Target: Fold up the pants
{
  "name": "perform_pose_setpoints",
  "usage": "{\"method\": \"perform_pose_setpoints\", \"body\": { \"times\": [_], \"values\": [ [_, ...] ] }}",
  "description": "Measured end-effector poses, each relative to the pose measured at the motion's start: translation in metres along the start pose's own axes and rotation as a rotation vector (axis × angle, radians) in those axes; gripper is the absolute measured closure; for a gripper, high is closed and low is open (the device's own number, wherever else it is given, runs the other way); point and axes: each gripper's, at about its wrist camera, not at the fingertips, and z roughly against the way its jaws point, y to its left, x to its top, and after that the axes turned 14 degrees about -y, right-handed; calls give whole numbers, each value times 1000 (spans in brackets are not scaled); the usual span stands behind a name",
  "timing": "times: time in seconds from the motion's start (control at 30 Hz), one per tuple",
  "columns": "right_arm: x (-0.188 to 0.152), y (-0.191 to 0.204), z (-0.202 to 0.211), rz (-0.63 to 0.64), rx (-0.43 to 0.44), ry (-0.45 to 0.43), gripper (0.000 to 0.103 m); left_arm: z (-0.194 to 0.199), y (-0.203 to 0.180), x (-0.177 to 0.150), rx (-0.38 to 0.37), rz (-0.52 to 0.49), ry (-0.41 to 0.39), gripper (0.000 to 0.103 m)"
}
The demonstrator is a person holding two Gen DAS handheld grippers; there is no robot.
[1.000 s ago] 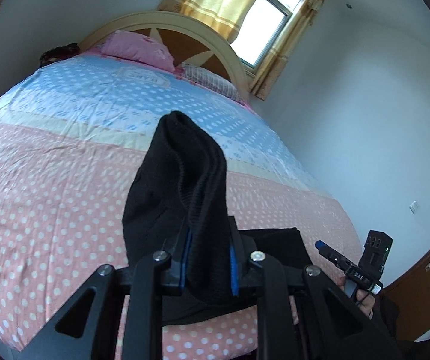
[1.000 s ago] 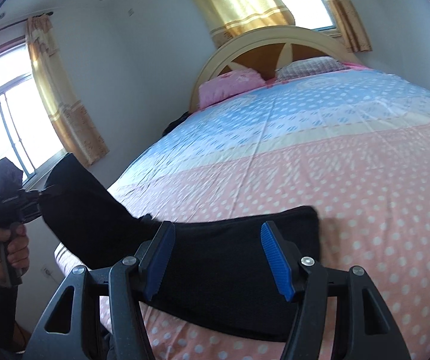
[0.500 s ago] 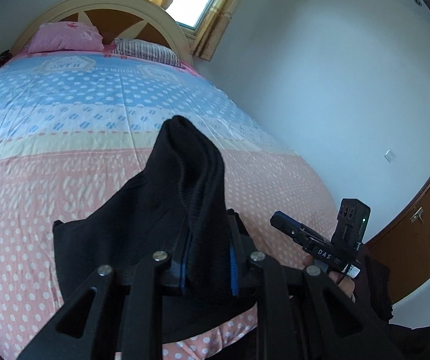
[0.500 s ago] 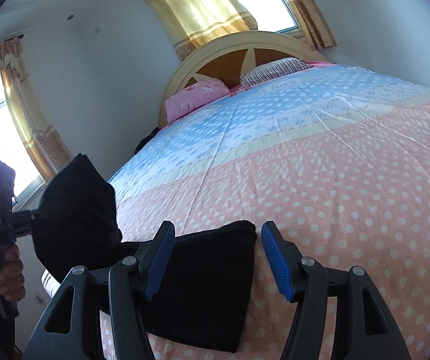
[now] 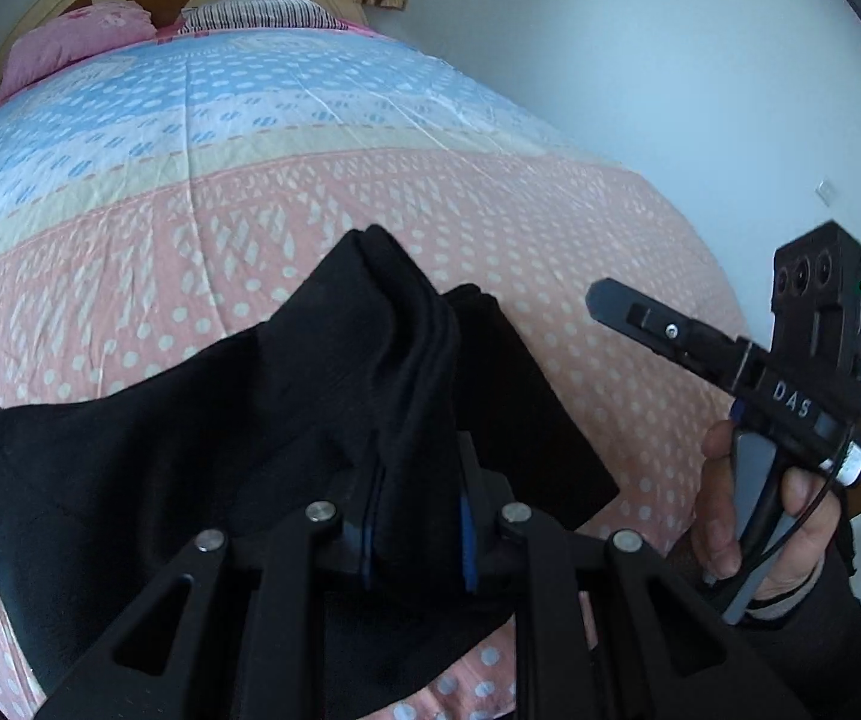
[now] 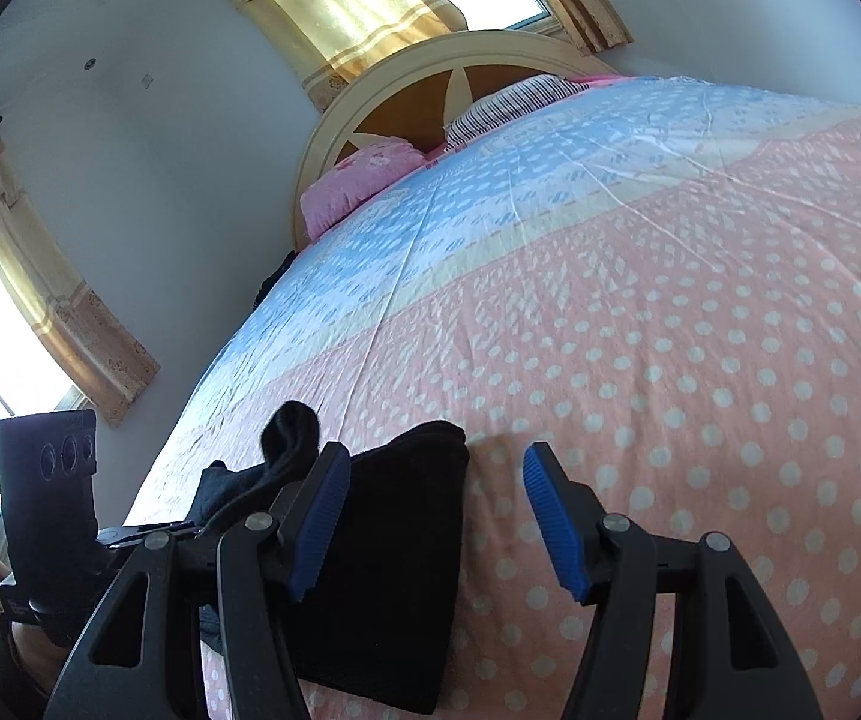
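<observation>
The black pants (image 5: 100,480) lie on the pink dotted bedsheet (image 5: 190,252) near the bed's front edge. My left gripper (image 5: 418,516) is shut on a bunched fold of them, which sticks up between its blue pads (image 5: 467,531). In the right wrist view the pants (image 6: 394,570) show as a folded dark stack under the left finger. My right gripper (image 6: 436,516) stands open above the sheet, with nothing between its pads. The left gripper (image 6: 190,525) holds the raised fold (image 6: 292,432) at the far left.
A person's hand (image 5: 760,516) holds the right gripper (image 5: 610,300) at the bed's right side. A pink pillow (image 6: 358,180) and a striped pillow (image 6: 508,102) lie against the headboard (image 6: 406,96). A wall runs along the right of the bed, with windows and curtains behind it.
My left gripper has swung right and down with the fold, laying more cloth over the lying part. The right gripper has slid right, so the pants now sit under its left finger.
</observation>
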Motion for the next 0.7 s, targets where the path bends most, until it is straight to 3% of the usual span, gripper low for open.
{"method": "perform_pose_setpoints", "body": {
  "times": [0.2,0.33,0.4,0.47,0.53,0.7],
  "values": [
    [-2,-2,-1,-9,2,10,41,3,-17,-1,24,-47,-35,74],
    [-2,5,1,-32,66,44,41,23,-21,-2,-18,-42,-100,56],
    [-1,11,0,-42,96,63,34,39,-18,-5,-5,-46,-147,48],
    [-4,19,-1,-69,135,94,32,54,-7,-10,50,-45,-189,36],
    [-7,28,-4,-70,145,131,32,68,6,-15,109,-41,-231,30],
    [-16,41,-21,-72,101,221,32,89,48,-31,303,-31,-288,25]
  ]
}}
